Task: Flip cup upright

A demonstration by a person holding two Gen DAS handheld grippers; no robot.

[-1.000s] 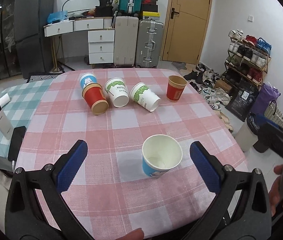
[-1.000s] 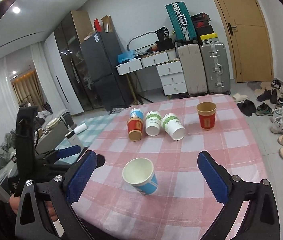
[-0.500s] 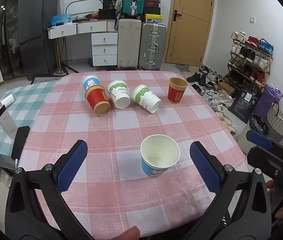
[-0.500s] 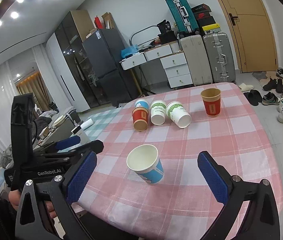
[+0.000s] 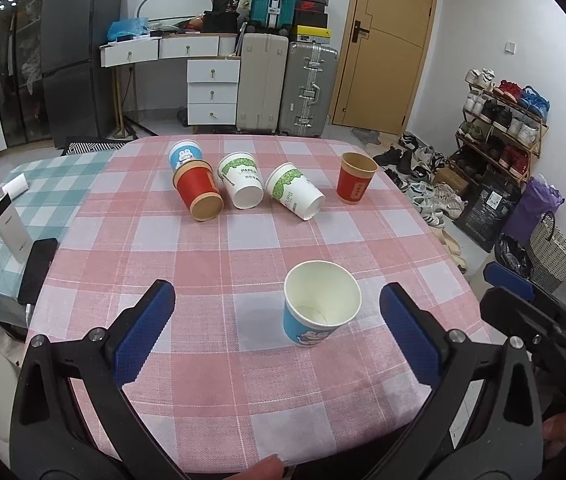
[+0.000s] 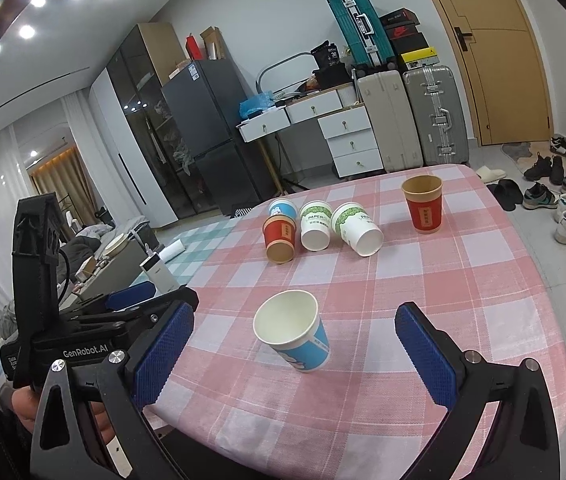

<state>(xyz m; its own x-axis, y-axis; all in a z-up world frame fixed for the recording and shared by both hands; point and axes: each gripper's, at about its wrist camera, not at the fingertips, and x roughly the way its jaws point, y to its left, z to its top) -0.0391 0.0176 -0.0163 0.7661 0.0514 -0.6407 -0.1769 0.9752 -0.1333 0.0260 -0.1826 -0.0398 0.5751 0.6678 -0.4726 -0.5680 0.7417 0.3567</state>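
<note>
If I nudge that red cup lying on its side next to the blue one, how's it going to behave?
The red cup on its side probably rolls in a curve, since it tapers. It looks like thin paper and seems empty, so likely light and easy to crush if squeezed. It seems to touch the blue cup behind it, so a push may shift both.

Open cloth near, cups crowding the far side

The blue cup (image 5: 319, 308) stands upright and alone on the near part of the surface (image 5: 211, 360), bare checked cloth all round it. Between it and the far row lies a wide free band. That row blocks the far side: red cup (image 5: 198, 194), two white cups (image 5: 242, 185) (image 5: 294, 190) lying close together, and an upright red cup (image 5: 355, 178) apart to the right.
</note>
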